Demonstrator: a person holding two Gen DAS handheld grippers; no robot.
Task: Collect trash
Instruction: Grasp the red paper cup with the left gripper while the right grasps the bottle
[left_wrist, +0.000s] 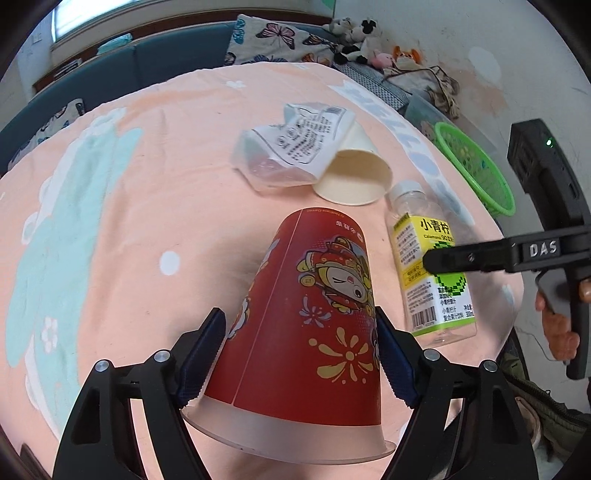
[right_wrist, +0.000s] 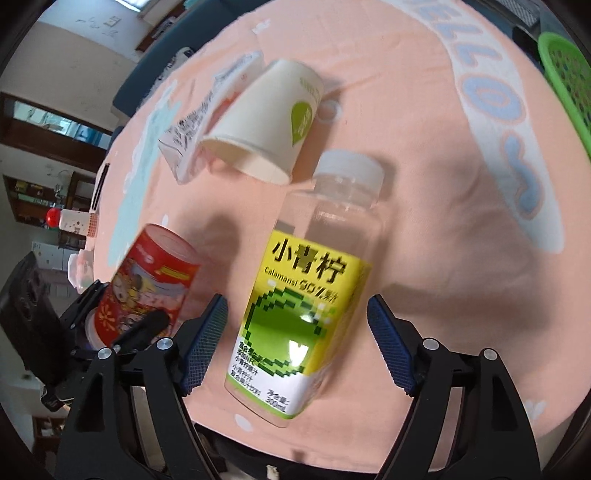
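The red paper cup (left_wrist: 306, 314), lying with its rim toward the left wrist camera, is being clamped between the blue pads (left_wrist: 207, 354) of the left tool (left_wrist: 301, 354); both pads are seen pressed against the cup's sides near the wide end. In the right wrist view, the calamansi juice bottle (right_wrist: 306, 295), apparently empty and lying on the peach cloth of the counter (right_wrist: 424, 166), is being framed by the right tool (right_wrist: 297, 339), whose jaws are standing apart with a gap visible on each side of the bottle. A white paper cup (right_wrist: 266, 122) and a crumpled plastic wrapper (left_wrist: 291, 147) are lying just beyond, touching each other. A green mesh basket (left_wrist: 476, 166) is being shown at the counter's far right edge, likely the destination for the trash. For the step in hand, the right tool is best centred on the labelled mid-section before being closed, since the smooth round body is judged liable to roll or slip. The red cup is best squeezed lightly, as its thin wall may be crushed.
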